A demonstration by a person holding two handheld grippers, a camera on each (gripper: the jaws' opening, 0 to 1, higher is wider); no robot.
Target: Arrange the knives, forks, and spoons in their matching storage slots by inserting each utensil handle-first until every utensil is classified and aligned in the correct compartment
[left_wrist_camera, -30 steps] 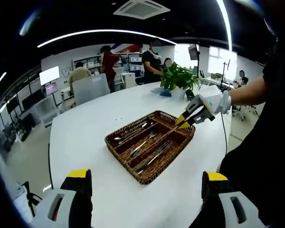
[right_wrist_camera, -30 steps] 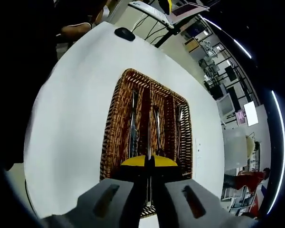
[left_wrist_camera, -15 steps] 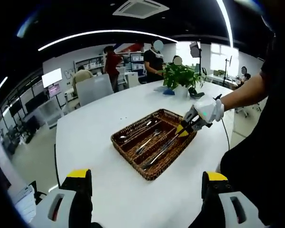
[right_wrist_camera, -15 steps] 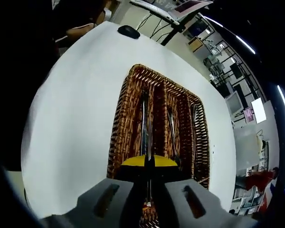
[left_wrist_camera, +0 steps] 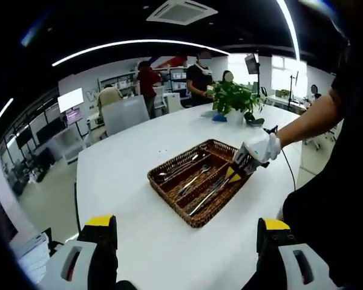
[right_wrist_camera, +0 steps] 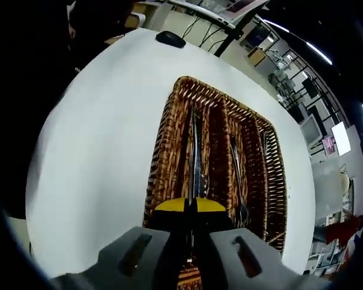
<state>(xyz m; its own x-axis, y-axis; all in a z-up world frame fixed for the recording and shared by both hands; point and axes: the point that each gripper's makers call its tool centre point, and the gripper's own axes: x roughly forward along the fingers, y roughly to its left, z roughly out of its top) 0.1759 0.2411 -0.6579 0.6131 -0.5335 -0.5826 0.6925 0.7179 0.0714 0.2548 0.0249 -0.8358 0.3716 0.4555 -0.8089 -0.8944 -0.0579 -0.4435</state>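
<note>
Grey left gripper [left_wrist_camera: 187, 254] with yellow-capped black fingers [left_wrist_camera: 100, 232], white-gloved hand [left_wrist_camera: 261, 147], dark clothing [left_wrist_camera: 327, 205]

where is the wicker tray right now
The wicker tray sits on the white table, mid-frame in the left gripper view, with the right gripper at its near end.

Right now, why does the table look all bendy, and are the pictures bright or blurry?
In the left gripper view, the fisheye lens bends the white table and the ceiling light strips into curves; the room is bright and the basket looks sharp. In the right gripper view, the table edge curves round too, and the right claw, close to the lens, looks big and soft.
</note>
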